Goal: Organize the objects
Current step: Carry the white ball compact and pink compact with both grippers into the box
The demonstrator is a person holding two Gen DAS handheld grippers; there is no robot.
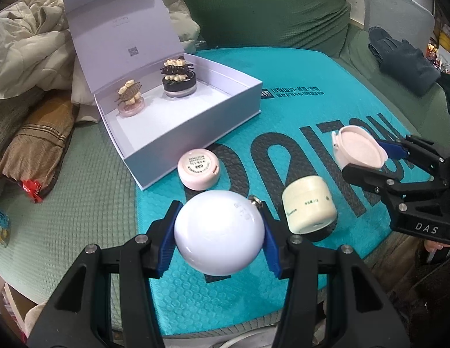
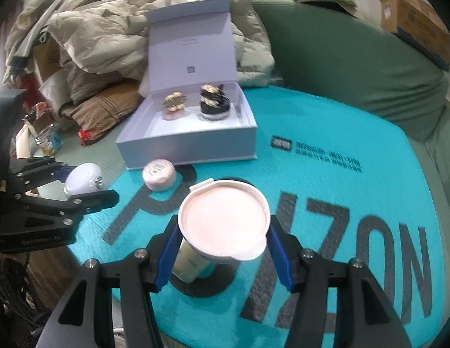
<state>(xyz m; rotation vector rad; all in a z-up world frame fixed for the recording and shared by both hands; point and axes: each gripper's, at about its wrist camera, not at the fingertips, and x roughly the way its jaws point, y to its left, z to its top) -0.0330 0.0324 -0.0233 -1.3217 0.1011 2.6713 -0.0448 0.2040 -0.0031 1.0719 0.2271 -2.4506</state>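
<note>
1. Your left gripper [image 1: 220, 233] pinches the white ball [image 1: 219, 232] above the teal mat's [image 1: 312, 110] near edge; it's smooth and could squirt out.
2. Your right gripper [image 2: 225, 229] clamps the pink compact [image 2: 223, 221] by its rim above the cream jar [image 2: 190, 264]; tilt could drop it before the white box [image 2: 190, 148].

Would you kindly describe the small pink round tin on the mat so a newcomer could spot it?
Start at the open white box on the teal mat. Just before its front corner lies the pink tin, free of both grippers. Unlike the taller cream jar nearby, it is flat, label up.
</note>
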